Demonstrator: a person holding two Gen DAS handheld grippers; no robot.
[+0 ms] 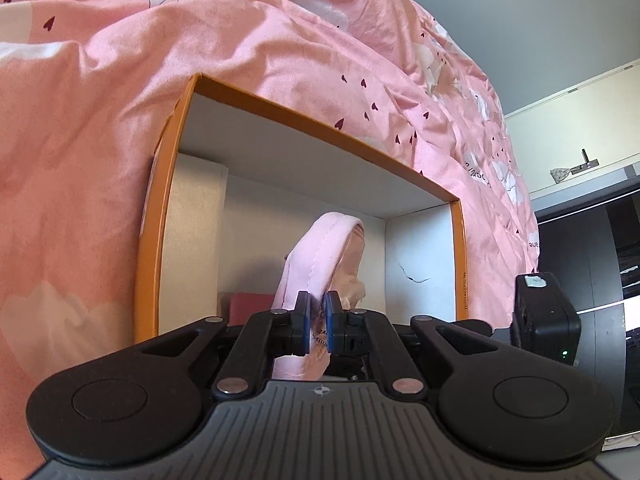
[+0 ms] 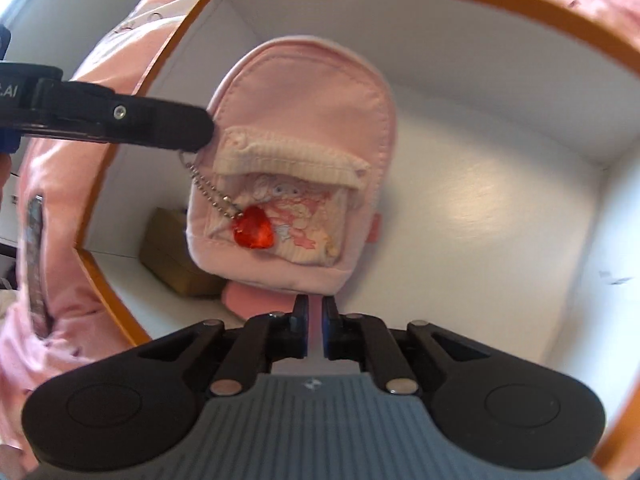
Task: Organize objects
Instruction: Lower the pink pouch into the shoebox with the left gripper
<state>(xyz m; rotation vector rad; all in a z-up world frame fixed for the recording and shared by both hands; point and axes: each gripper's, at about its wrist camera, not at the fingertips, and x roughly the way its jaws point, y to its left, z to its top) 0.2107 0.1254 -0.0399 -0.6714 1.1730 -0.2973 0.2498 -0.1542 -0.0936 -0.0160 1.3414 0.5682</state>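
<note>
Backpack [image 2: 296, 152], small and pink, hangs inside the orange-rimmed box [image 1: 160, 208], held from two sides. Left tool [image 1: 316, 322] is clamped on its side edge, the pack rising just ahead of the fingers. Right tool [image 2: 316, 330] is nearly closed on the pack's bottom hem, directly ahead and above. Best to lower it level, steer clear of the tan box [image 2: 172, 256] ahead-left, keep the heart charm [image 2: 254, 232] from snagging, then release both together.

mini backpack [image 2: 296, 152] in box [image 2: 500, 152], on bedsheet [image 1: 100, 120]
</note>
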